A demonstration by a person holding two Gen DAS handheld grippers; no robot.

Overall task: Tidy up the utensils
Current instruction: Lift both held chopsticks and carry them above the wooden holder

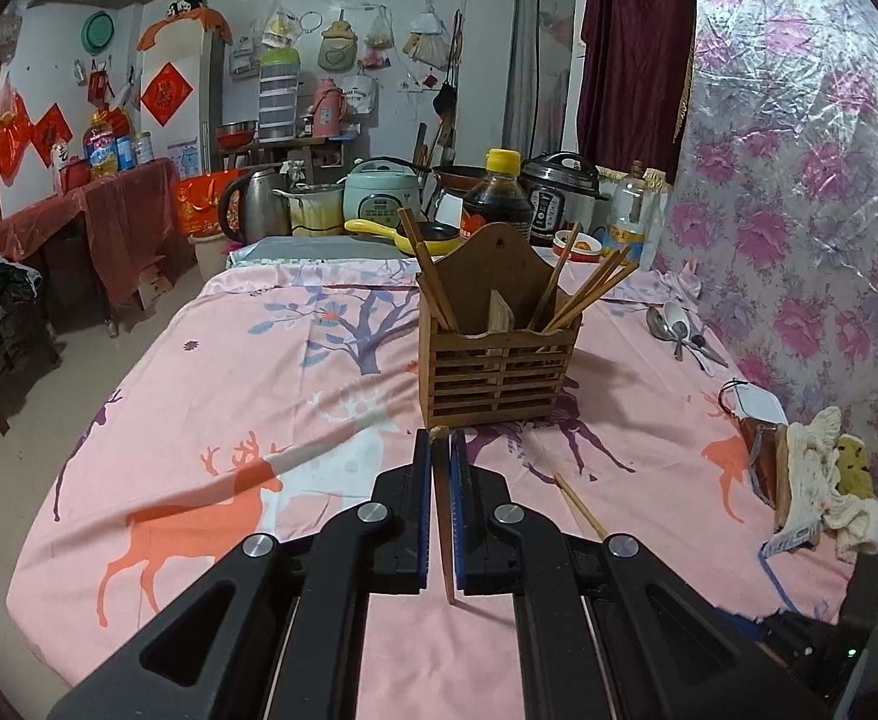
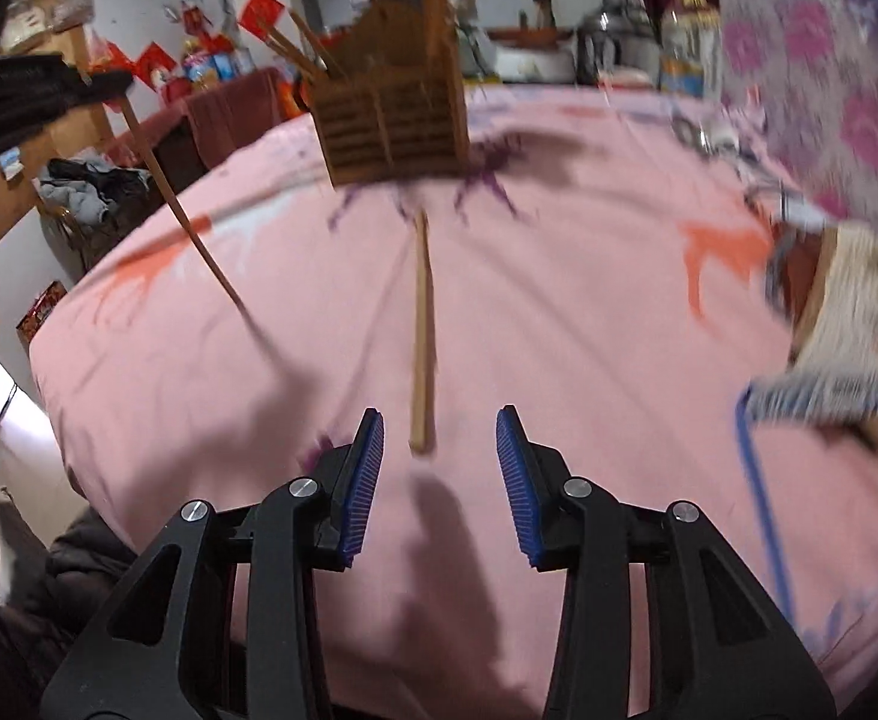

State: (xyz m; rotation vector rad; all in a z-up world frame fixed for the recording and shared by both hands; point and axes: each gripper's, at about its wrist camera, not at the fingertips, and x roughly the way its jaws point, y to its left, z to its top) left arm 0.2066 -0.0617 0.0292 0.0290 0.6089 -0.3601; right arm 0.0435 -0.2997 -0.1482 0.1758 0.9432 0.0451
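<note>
A wooden slatted utensil holder (image 1: 496,354) stands on the pink deer-print cloth (image 1: 228,408) with several chopsticks in it. My left gripper (image 1: 440,441) is shut on a brown chopstick (image 1: 443,528), held just in front of the holder. In the right wrist view the same left gripper (image 2: 48,90) holds that chopstick (image 2: 180,210) hanging down at the left. My right gripper (image 2: 439,426) is open and empty, above the near end of a loose chopstick (image 2: 422,330) lying on the cloth and pointing toward the holder (image 2: 390,120). That loose chopstick also shows in the left wrist view (image 1: 580,507).
Spoons (image 1: 676,324) lie at the right by the flowered wall covering. A folded cloth and small items (image 1: 817,474) sit at the right edge. A soy sauce bottle (image 1: 496,195), rice cookers, kettle and pots crowd the far end of the table.
</note>
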